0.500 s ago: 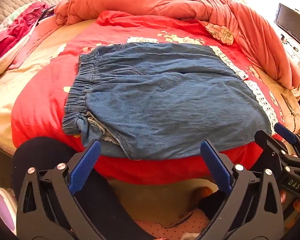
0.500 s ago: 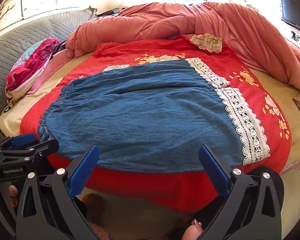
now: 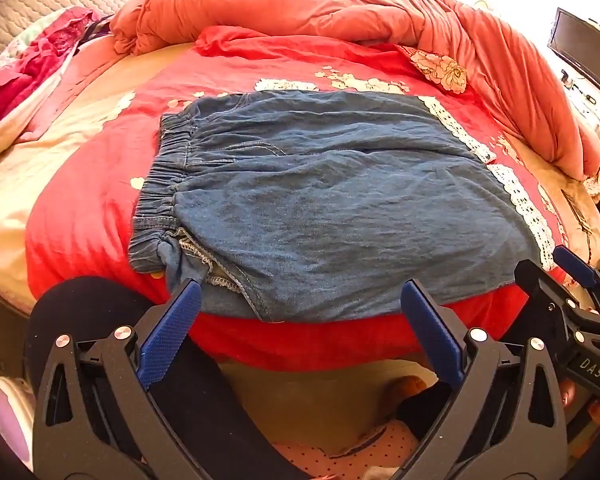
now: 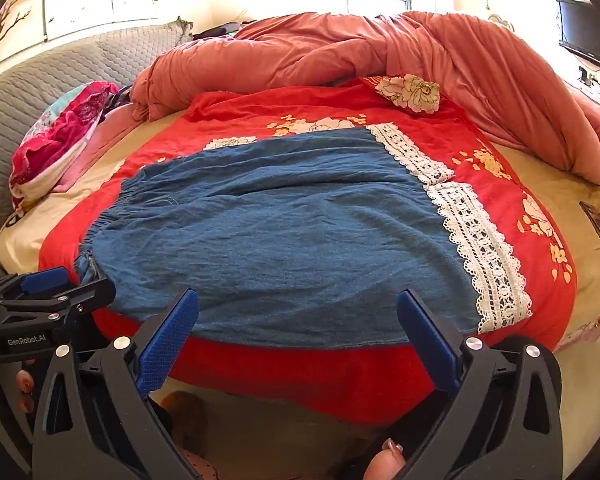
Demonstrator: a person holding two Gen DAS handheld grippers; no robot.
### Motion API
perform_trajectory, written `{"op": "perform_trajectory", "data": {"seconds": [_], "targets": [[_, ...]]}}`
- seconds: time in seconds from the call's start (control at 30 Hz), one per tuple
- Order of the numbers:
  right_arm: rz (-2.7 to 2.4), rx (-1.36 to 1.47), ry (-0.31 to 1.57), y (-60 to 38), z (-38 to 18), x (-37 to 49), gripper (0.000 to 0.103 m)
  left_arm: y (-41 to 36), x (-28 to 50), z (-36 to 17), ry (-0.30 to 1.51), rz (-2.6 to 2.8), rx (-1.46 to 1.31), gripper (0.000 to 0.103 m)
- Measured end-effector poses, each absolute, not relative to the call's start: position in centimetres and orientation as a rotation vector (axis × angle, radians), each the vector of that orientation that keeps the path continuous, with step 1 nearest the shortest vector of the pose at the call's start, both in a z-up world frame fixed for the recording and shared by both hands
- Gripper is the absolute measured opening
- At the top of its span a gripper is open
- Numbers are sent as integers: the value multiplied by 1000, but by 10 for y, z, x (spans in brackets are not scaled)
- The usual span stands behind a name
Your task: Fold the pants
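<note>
I read two markings, both on the grippers. In my left wrist view, the right gripper [image 3: 572, 280] sits at the right edge, and its black body carries pale capital letters "DAS", tilted with the housing. In my right wrist view, the left gripper [image 4: 48, 284] shows at the left edge, and its black side bar reads "GenRobot.AI" in small light print. I can make out no other lettering, number or sign in either view.
</note>
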State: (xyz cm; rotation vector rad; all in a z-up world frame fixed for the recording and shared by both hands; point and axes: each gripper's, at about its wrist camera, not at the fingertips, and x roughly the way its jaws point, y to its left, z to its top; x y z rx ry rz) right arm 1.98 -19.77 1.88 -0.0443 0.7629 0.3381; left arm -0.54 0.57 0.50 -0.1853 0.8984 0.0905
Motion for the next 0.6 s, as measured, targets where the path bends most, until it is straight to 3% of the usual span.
{"op": "perform_trajectory", "data": {"seconds": [0.6], "targets": [[334,-54,759,-196,20,18,99,1,-2,9,894,93,-164,94]]}}
